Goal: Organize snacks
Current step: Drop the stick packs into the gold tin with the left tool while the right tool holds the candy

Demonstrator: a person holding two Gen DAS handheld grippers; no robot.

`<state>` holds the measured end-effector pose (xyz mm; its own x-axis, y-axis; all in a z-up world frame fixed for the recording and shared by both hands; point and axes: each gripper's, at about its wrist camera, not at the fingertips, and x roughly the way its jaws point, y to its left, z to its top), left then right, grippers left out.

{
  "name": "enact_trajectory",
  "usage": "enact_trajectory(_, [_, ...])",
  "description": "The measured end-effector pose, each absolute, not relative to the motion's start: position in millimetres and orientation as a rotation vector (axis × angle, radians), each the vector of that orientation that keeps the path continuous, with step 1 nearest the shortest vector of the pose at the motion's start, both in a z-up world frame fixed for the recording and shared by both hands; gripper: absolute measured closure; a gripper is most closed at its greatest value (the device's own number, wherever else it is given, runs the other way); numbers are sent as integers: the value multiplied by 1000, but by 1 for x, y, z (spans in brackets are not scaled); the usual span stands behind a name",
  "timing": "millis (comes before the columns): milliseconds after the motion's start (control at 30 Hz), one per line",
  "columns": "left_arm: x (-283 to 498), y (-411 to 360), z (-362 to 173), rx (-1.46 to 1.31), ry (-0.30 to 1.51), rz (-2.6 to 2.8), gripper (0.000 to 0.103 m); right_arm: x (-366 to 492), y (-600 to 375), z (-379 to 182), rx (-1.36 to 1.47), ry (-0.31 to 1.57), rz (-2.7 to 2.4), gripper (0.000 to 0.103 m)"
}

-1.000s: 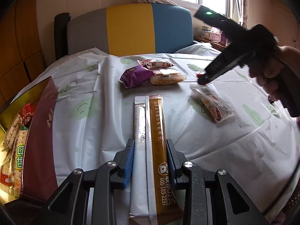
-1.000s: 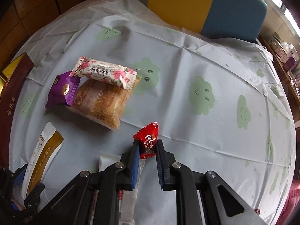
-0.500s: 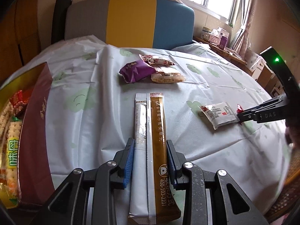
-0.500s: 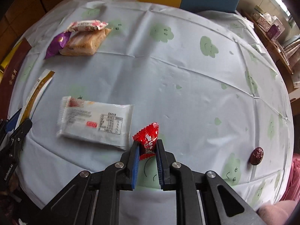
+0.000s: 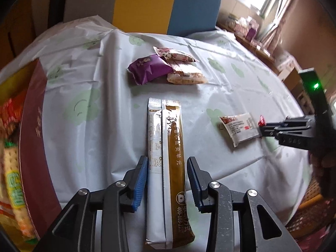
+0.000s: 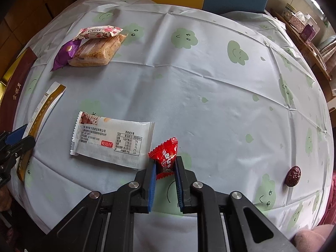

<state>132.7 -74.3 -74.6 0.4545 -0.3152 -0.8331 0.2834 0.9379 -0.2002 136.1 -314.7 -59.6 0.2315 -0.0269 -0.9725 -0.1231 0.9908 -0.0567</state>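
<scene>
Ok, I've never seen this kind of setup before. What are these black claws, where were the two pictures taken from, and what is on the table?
There is no robot here. A person holds a two-finger tool in each hand, and a fisheye camera on each looks forward along its fingers.

In the left view, the left hand-held gripper is closed on a long white-and-gold sachet. At its left edge is a red snack box with packets inside.

In the right view, the right hand-held gripper pinches a red candy.

On the tablecloth lie a white packet, a purple packet, a clear-wrapped cake with a pink floral packet on it, and a lone red date.
</scene>
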Motion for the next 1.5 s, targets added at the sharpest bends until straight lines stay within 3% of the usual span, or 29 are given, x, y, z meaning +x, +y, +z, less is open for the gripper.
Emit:
enact_trajectory(100, [136, -83, -75, 36, 1047, -356, 64, 137, -312, -60, -146, 1335, 67, 86])
enact_trajectory(233, [136, -89, -75, 74, 1019, -308, 76, 136, -306, -61, -170, 1331, 68, 86])
enact_trajectory(367, [122, -82, -74, -8, 992, -289, 81, 135, -303, -64, -187, 1329, 75, 86])
enact_trajectory(733, [83, -50, -38, -82, 905, -275, 80, 129, -295, -70, -241, 1315, 88, 86])
enact_trajectory(1033, [72, 50, 1, -222, 797, -41, 80, 125, -285, -73, -277, 1301, 85, 86])
enact_trajectory(1300, [75, 139, -26, -341, 847, 242, 73, 124, -282, -74, -290, 1298, 83, 86])
enact_trajectory(1500, [71, 148, -36, -316, 844, 295, 67, 124, -285, -72, -287, 1297, 84, 86])
